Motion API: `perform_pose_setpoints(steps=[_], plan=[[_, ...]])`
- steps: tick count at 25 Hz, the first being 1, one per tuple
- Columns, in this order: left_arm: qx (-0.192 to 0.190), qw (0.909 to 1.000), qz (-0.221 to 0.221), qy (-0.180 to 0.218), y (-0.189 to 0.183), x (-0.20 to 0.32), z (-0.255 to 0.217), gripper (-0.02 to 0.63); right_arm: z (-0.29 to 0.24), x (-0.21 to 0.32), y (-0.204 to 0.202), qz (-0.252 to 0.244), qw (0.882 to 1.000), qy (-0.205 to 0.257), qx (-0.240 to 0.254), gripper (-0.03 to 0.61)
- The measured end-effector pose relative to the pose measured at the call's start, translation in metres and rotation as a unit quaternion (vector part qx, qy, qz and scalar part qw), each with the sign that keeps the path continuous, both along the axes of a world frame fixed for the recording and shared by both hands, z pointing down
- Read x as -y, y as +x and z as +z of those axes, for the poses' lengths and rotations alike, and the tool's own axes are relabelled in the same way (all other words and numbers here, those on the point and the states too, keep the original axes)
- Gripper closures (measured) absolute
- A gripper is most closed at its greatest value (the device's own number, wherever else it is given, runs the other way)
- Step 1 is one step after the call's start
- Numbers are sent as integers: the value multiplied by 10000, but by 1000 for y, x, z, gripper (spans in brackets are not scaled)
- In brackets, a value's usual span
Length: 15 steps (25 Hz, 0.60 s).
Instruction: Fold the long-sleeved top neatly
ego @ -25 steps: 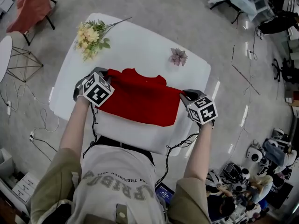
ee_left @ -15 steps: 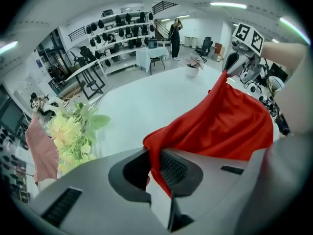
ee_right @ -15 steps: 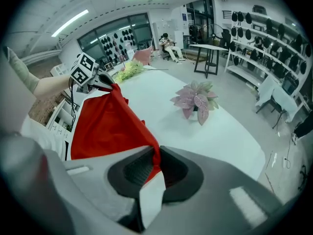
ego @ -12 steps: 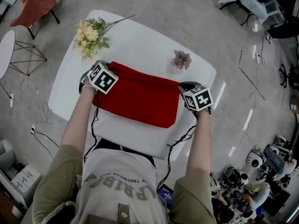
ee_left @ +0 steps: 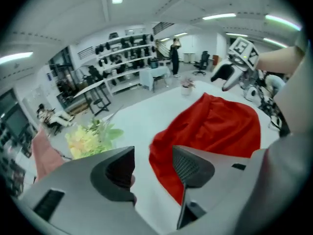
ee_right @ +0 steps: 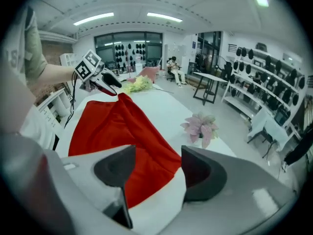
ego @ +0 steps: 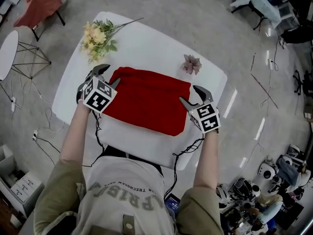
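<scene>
The red long-sleeved top (ego: 146,102) lies folded into a flat rectangle in the middle of the white table (ego: 146,45). My left gripper (ego: 108,76) hovers at its far left corner, and its jaws have just been opening. In the left gripper view the left gripper (ee_left: 152,165) stands open over the top's (ee_left: 215,126) edge without pressing it. My right gripper (ego: 191,96) is at the far right corner, and its jaws have also just been opening. In the right gripper view the right gripper (ee_right: 156,168) is open above the top (ee_right: 122,131).
A yellow bouquet (ego: 97,37) lies at the table's far left, and a pink flower (ego: 191,63) sits at the far right. A chair with red cloth (ego: 36,4) and a wire-legged side table (ego: 10,53) stand on the floor to the left.
Both grippers carried the top's near edge over to the far edge, then opened and let go. They have drawn back slightly, and the top now lies folded.
</scene>
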State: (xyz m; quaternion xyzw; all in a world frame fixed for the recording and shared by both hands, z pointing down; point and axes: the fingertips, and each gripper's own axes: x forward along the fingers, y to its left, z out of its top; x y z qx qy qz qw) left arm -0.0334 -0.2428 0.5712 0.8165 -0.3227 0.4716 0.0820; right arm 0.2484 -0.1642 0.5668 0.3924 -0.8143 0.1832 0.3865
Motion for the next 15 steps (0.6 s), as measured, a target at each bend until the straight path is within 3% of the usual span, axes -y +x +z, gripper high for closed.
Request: perform_pose_setpoints(steps=[3, 8, 10, 13, 15], plan=[[382, 9950, 898, 214, 9, -32, -6, 368, 2, -15, -26, -402, 9992, 15, -57, 296], [710, 9855, 1459, 502, 21, -31, 9, 382, 25, -12, -42, -856, 9952, -33, -481, 298], [1095, 9744, 1863, 615, 24, -11, 16, 421, 32, -1, -40, -851, 9951, -118, -480, 299], [1639, 9535, 2530, 88, 28, 2, 31, 454, 45, 12, -33, -754, 9959, -324, -390, 313], [1760, 9453, 2746, -85, 32, 3, 40, 486, 54, 14, -32, -744, 9956, -452, -340, 316]])
